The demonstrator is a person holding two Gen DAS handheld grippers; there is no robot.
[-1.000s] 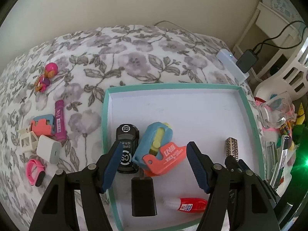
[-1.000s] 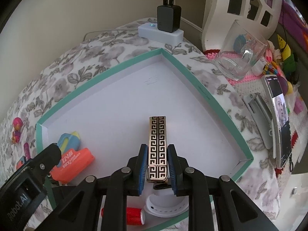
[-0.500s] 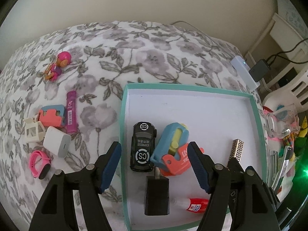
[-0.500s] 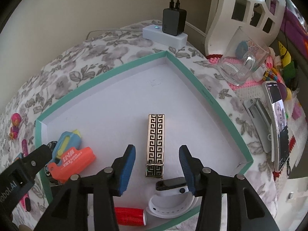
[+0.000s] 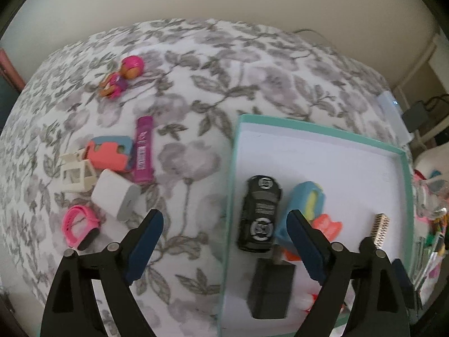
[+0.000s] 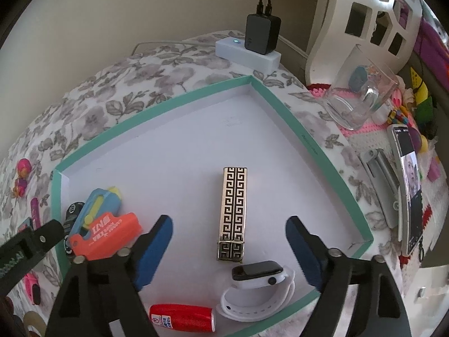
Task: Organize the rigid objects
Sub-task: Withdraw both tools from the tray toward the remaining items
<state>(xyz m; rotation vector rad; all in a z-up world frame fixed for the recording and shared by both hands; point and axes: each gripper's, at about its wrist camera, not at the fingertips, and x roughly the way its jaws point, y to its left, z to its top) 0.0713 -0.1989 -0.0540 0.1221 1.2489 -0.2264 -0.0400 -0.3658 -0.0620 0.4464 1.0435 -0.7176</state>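
Both grippers hang empty over a floral-covered surface, jaws spread wide. Nearest the right gripper (image 6: 228,248), a red tube (image 6: 182,317) and a white smartwatch (image 6: 256,289) lie at the near edge of the teal-rimmed tray (image 6: 322,151); just beyond the watch, between the parted jaws, the gold patterned case (image 6: 233,213) lies flat on the tray's white floor, touching neither finger. To its left sit an orange-and-blue toy (image 6: 103,224) and a black toy car (image 5: 259,213), with a black charger (image 5: 270,289) in front of the car. The left gripper (image 5: 224,244) straddles the tray's left rim. Off the tray, on the cloth, lie a pink watch (image 5: 80,230), a white charger (image 5: 116,198), a cream frame (image 5: 74,174), a puzzle block (image 5: 110,156), a purple tube (image 5: 143,150) and, farthest, a pink doll (image 5: 123,77).
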